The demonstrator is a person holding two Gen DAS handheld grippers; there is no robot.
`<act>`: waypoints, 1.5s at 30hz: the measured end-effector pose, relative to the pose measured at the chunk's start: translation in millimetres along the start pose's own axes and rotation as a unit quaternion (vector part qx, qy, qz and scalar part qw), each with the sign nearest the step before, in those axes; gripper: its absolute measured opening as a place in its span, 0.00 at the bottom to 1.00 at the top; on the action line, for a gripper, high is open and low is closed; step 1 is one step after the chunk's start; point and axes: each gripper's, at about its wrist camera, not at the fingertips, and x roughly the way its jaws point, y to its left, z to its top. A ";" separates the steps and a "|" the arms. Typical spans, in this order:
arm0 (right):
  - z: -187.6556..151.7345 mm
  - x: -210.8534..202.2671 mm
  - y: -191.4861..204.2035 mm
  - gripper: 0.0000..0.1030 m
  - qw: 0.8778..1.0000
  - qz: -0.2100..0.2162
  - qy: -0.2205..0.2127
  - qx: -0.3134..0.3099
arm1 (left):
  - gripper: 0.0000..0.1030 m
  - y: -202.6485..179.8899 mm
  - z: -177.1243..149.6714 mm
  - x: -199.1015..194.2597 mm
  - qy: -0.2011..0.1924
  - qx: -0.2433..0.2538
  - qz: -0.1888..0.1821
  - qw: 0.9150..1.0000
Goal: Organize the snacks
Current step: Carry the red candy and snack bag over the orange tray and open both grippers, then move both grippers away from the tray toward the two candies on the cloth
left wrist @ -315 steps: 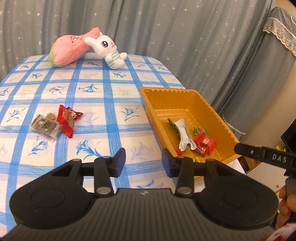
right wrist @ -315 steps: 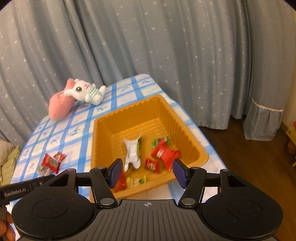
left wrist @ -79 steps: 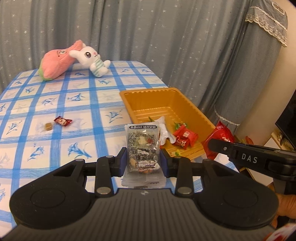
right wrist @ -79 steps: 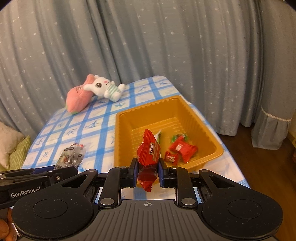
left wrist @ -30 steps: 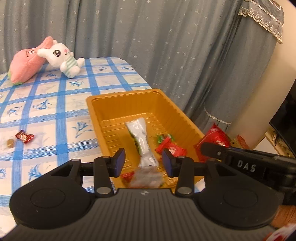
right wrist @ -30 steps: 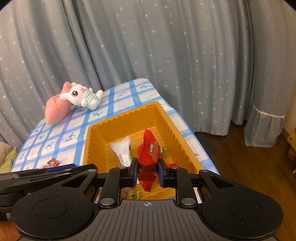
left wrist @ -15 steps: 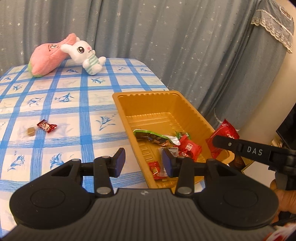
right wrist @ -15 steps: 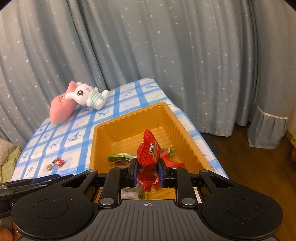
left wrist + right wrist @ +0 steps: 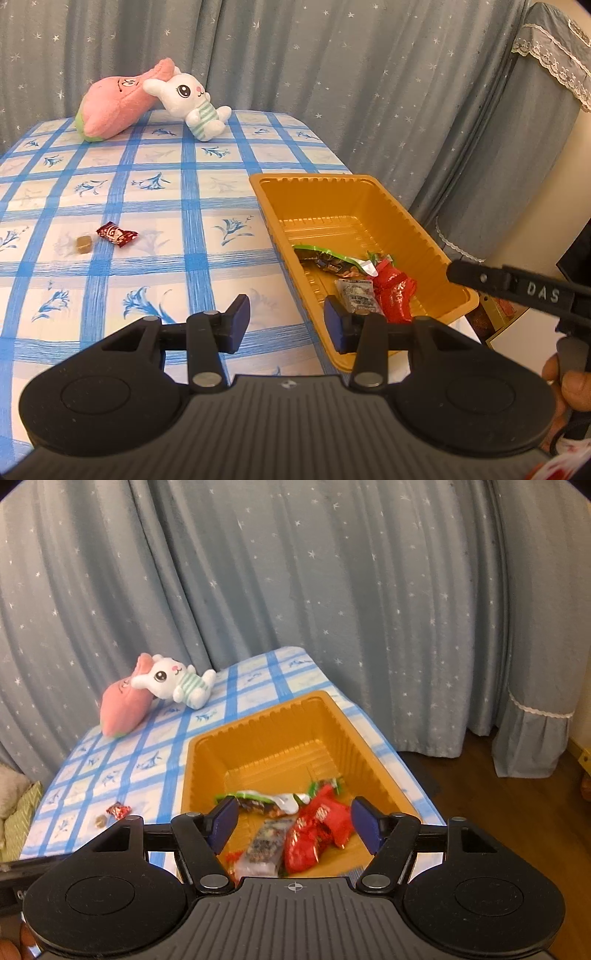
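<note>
The right tool [image 9: 291, 827] has just been opening its jaws, and the red packet [image 9: 317, 830] it carried a moment ago is no longer between them: it now lies blurred in the near part of the orange tray [image 9: 280, 716], on top of the other snacks. The jaws stand well apart with nothing in them. The left tool [image 9: 282, 321] is also apart and empty; the speckled packet [image 9: 356, 295] that it held a few seconds ago rests in the tray's near end, beside the red wrappers [image 9: 393, 291].

That seems to finish two deliveries at once, so both tools look free for the next pick.

In the tray, all crowded toward the near end with the far half bare, are a green-edged packet [image 9: 325, 258] lying across the floor, a white wrapper end [image 9: 367, 266] next to it, small green and red sweets by the right wall, the speckled packet and the red packets.

Out on the checked surface [image 9: 147, 206], well to the left of the tray, a small red sweet [image 9: 116, 234] and a tan cube [image 9: 83, 244] lie just beside each other; these appear to be the only snacks left to gather. At the far edge a pink plush [image 9: 114, 107] and a white rabbit toy [image 9: 188, 99] lean together.
</note>
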 end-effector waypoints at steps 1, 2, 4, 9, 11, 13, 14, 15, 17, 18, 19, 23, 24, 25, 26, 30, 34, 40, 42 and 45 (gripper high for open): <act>-2.5 -2.7 0.5 0.66 1.000 -0.001 0.002 0.000 | 0.39 0.6 -0.6 -2.2 -0.001 0.000 0.000 1.000; -4.7 -4.8 1.5 0.66 1.000 -0.002 0.004 0.000 | 0.39 1.3 -0.8 -4.2 -0.001 0.000 0.001 1.000; -9.3 -9.3 4.0 0.66 1.000 -0.003 0.008 0.000 | 0.39 2.6 -1.9 -9.9 -0.005 -0.001 0.002 1.000; -16.3 -18.4 14.7 0.66 1.000 0.001 0.014 -0.004 | 0.40 6.6 -5.1 -25.2 -0.012 -0.003 0.007 1.000; -19.6 -22.7 19.4 0.66 1.000 0.003 0.015 -0.007 | 0.41 8.6 -6.1 -30.2 -0.013 -0.004 0.010 1.000; -21.0 -25.9 24.5 0.66 1.000 0.006 0.014 -0.011 | 0.42 11.0 -7.9 -35.8 -0.015 -0.005 0.014 1.000; -21.5 -27.2 27.1 0.66 1.000 0.008 0.014 -0.013 | 0.42 12.6 -8.8 -38.7 -0.016 -0.006 0.016 1.000; -22.0 -28.7 29.4 0.66 1.000 0.010 0.014 -0.015 | 0.43 14.0 -9.6 -41.5 -0.017 -0.007 0.018 1.000; -22.4 -31.5 34.7 0.66 1.000 0.012 0.014 -0.020 | 0.44 16.4 -10.9 -46.8 -0.020 -0.008 0.022 1.000; -22.6 -32.3 37.3 0.66 1.000 0.013 0.014 -0.022 | 0.45 17.9 -11.2 -49.4 -0.021 -0.009 0.023 0.999; -22.8 -33.2 39.6 0.66 0.999 0.015 0.014 -0.024 | 0.45 19.2 -11.8 -51.9 -0.022 -0.010 0.025 0.999; -23.6 -37.0 50.0 0.66 0.999 0.020 0.012 -0.032 | 0.49 24.1 -13.0 -61.2 -0.027 -0.014 0.029 0.999; -23.7 -37.9 52.5 0.66 0.999 0.022 0.012 -0.035 | 0.50 25.2 -13.3 -63.4 -0.029 -0.015 0.030 0.999; -24.1 -38.7 54.6 0.66 0.999 0.023 0.012 -0.037 | 0.51 26.3 -13.5 -65.4 -0.030 -0.016 0.030 0.999; -24.2 -39.2 56.7 0.66 0.999 0.024 0.012 -0.038 | 0.51 27.5 -13.4 -67.2 -0.031 -0.017 0.031 0.999; -25.5 -41.2 63.2 0.66 0.999 0.026 0.011 -0.045 | 0.56 32.9 -14.8 -73.3 -0.036 -0.022 0.034 0.999; -26.8 -42.5 68.4 0.66 0.998 0.027 0.012 -0.051 | 0.60 39.1 -17.0 -77.9 -0.041 -0.024 0.038 0.998; -27.5 -42.1 76.8 0.66 0.998 0.031 0.012 -0.061 | 0.63 54.1 -18.7 -82.7 -0.043 -0.033 0.051 0.997; -27.1 -40.4 80.0 0.66 0.997 0.033 0.013 -0.065 | 0.64 61.4 -18.6 -84.1 -0.044 -0.037 0.058 0.997; -27.5 -36.1 86.5 0.66 0.997 0.039 0.015 -0.071 | 0.64 73.6 -17.3 -85.8 -0.043 -0.039 0.074 0.996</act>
